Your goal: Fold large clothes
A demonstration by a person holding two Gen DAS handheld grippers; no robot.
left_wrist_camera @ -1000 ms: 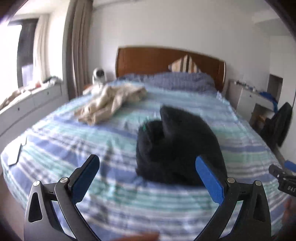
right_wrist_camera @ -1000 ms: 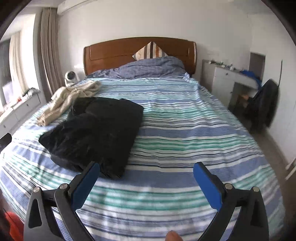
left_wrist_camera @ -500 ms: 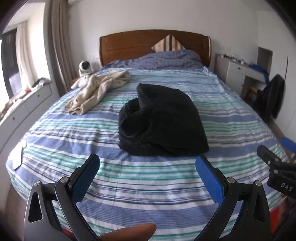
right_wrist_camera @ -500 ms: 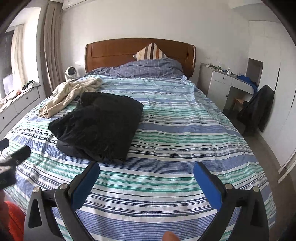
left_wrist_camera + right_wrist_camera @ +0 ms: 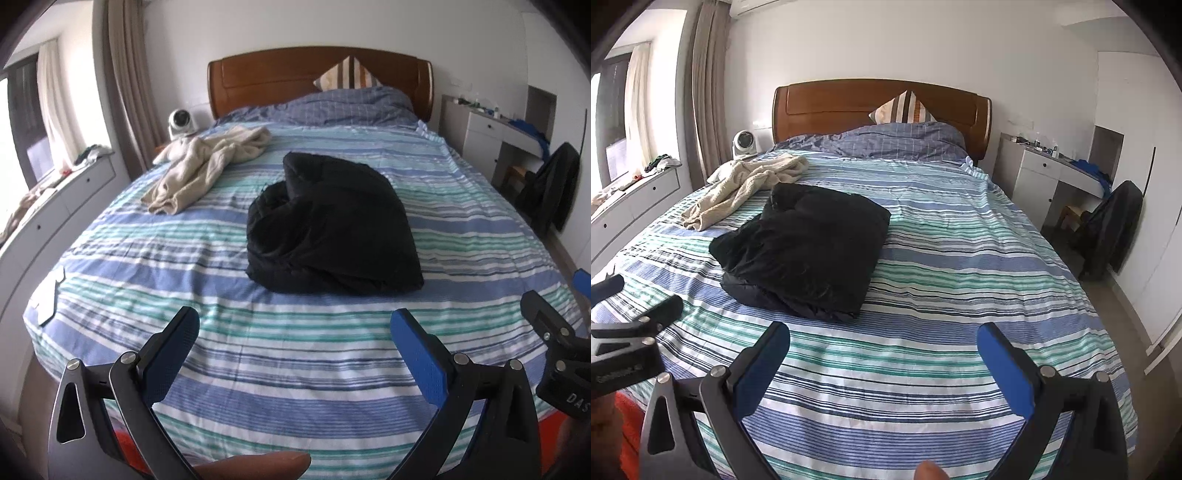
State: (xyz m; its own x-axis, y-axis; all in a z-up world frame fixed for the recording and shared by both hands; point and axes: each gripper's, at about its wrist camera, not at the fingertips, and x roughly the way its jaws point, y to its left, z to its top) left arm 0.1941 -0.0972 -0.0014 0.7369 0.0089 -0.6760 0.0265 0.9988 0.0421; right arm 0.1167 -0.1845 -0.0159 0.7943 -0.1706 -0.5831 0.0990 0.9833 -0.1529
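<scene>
While tongs gape, beige garment (image 5: 207, 166) beside black garment (image 5: 332, 229)

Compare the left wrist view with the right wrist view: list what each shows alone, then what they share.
Only the left wrist view shows a white paper on the bed's near left corner.

Only the right wrist view shows the white air conditioner above the curtain.

Both show the folded black garment on the striped bed, the crumpled beige garment, the wooden headboard, the small fan, and the left gripper and right gripper, open and empty.
</scene>
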